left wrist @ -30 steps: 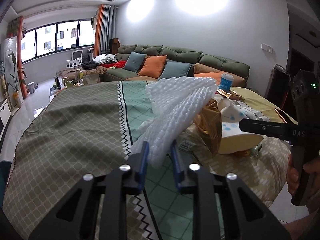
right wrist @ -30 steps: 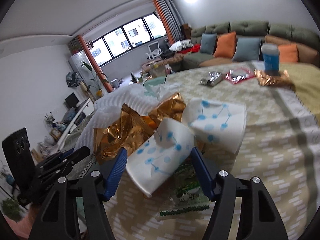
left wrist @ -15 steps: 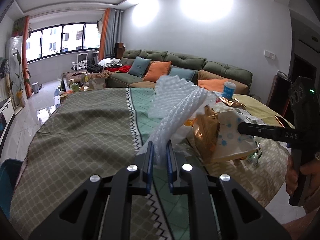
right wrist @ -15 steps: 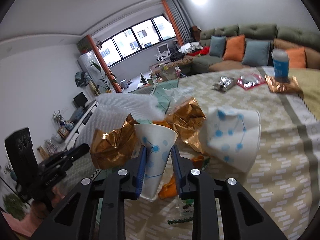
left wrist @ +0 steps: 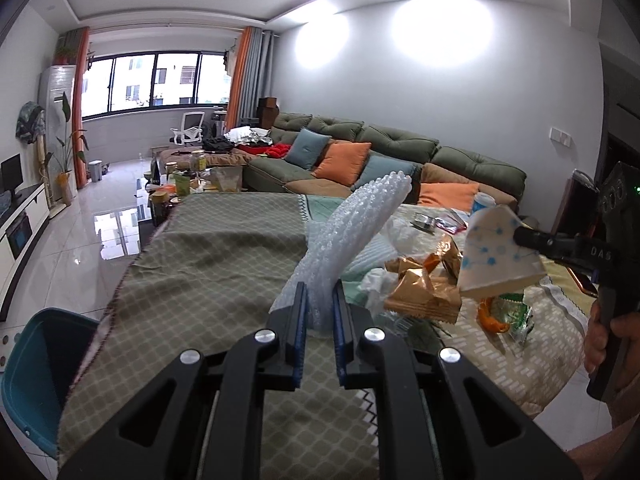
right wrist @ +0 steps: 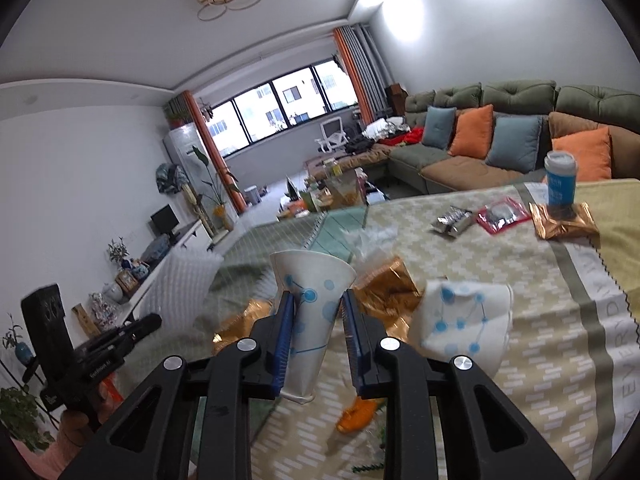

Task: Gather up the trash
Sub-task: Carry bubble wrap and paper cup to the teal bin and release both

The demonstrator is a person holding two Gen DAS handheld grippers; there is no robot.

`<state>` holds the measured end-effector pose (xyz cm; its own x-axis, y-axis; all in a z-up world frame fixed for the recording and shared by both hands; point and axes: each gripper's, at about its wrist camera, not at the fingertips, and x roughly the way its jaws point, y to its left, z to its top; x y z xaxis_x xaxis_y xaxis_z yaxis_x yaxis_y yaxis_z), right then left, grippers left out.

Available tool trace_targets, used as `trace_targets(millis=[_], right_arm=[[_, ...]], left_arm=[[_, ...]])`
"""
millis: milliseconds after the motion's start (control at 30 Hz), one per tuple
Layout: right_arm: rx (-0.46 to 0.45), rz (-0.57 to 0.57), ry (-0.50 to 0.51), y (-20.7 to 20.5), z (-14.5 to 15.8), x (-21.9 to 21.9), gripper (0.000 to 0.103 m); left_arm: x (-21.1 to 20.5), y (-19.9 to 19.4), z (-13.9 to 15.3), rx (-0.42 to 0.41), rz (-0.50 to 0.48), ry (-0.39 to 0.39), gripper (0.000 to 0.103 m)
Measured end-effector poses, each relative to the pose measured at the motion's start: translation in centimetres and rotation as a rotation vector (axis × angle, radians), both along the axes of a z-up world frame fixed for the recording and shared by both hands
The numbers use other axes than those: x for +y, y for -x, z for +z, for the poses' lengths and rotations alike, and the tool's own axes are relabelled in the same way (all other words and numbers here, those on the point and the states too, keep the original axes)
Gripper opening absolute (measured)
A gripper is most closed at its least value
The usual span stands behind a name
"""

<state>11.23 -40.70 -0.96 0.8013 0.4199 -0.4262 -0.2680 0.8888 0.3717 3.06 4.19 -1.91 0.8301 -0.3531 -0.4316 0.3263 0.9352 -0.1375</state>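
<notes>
My left gripper [left wrist: 320, 312] has its two blue-padded fingers closed tight on the lower end of a white foam net sleeve [left wrist: 352, 232], which rises up and to the right from the jaws, clear of the cloth-covered tabletop [left wrist: 208, 264]. My right gripper [right wrist: 319, 336] is clamped on a white paper cup with blue dots [right wrist: 312, 300], pinched flat near its base, mouth upward and tilted slightly; in the left wrist view that same cup [left wrist: 500, 256] hangs above the table at the tips of the right gripper [left wrist: 524, 238].

Below the two held pieces, a crumpled gold foil wrapper [left wrist: 424, 292] lies on the cloth, with an orange scrap [right wrist: 356, 416] and a green-printed packet [left wrist: 512, 312] just beside it. A second blue-dotted paper cup [right wrist: 464, 328] lies on its side to the right of my right gripper. Farther back are a silver packet [right wrist: 452, 218], a red-edged packet [right wrist: 502, 214], and a blue cup with a white lid [right wrist: 560, 178] standing on another gold wrapper [right wrist: 564, 222]. A teal bin [left wrist: 36, 368] sits at the table's left edge.
</notes>
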Motion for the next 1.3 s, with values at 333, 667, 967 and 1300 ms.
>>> trace_targets(millis=[333, 667, 967, 1300], right_arm=[[-0.069, 0.147, -0.061, -1.2, 3.0, 3.9, 0.025], [-0.027, 0.396, -0.074, -4.4, 1.8, 13.4, 0.025], [0.037, 0.568, -0.060, -6.8, 0.2, 22.7, 0.025], [0.130, 0.655, -0.028, -8.9, -1.8, 29.7, 0.025]], left_arm=[[4.5, 1.6, 1.0, -0.032, 0.114, 0.013, 0.013], [11.9, 3.4, 0.3, -0.006, 0.327, -0.008, 0.013], [18.8, 4.2, -1.5, 0.071, 0.515, -0.021, 0.013], [22.1, 3.5, -4.3, 0.175, 0.580, -0.004, 0.013]])
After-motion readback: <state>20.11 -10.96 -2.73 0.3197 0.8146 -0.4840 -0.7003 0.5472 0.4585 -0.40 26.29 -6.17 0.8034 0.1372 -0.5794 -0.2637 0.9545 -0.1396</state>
